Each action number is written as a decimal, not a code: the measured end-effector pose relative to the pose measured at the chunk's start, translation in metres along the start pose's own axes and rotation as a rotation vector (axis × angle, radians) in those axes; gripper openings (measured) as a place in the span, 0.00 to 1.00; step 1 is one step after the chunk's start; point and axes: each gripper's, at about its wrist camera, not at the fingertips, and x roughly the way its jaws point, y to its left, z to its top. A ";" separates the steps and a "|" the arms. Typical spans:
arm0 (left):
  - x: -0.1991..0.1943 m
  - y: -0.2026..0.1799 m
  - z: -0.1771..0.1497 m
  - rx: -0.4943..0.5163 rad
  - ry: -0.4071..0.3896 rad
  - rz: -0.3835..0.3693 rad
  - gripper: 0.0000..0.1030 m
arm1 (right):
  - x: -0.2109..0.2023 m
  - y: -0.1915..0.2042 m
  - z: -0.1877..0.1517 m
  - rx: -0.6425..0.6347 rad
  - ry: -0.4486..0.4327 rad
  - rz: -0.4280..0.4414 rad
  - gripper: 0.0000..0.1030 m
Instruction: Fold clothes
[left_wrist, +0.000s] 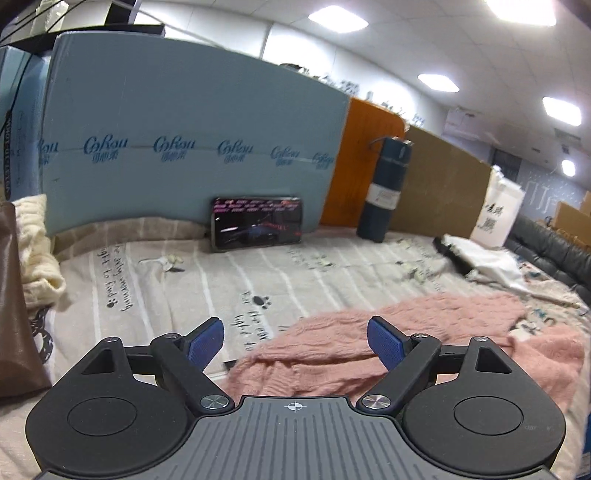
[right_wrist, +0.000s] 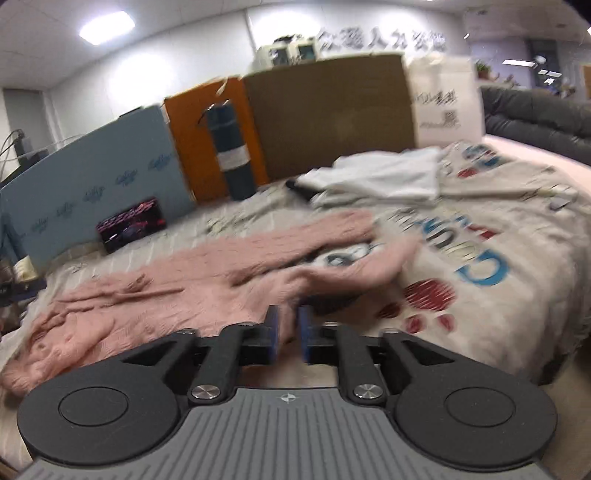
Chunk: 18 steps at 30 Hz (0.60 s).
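A pink knitted sweater lies spread and rumpled on the printed bed sheet. My left gripper is open and empty, hovering over the sweater's near left part. In the right wrist view the sweater stretches from the left to the middle, with one sleeve reaching to the right. My right gripper is shut on the sweater's near edge, with pink knit pinched between the blue pads.
A phone leans on a light blue board at the back. A dark blue bottle stands beside an orange board. A white garment and a black item lie further back. A cream knit sits at left.
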 end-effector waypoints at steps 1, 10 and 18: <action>0.003 0.002 0.000 -0.006 0.004 0.009 0.84 | -0.004 -0.003 0.004 0.007 -0.033 -0.024 0.48; 0.038 0.006 0.002 -0.041 0.107 0.011 0.83 | 0.068 -0.049 0.076 0.142 -0.141 -0.032 0.64; 0.051 -0.009 -0.010 0.060 0.184 0.015 0.52 | 0.192 -0.045 0.087 0.097 0.098 -0.070 0.60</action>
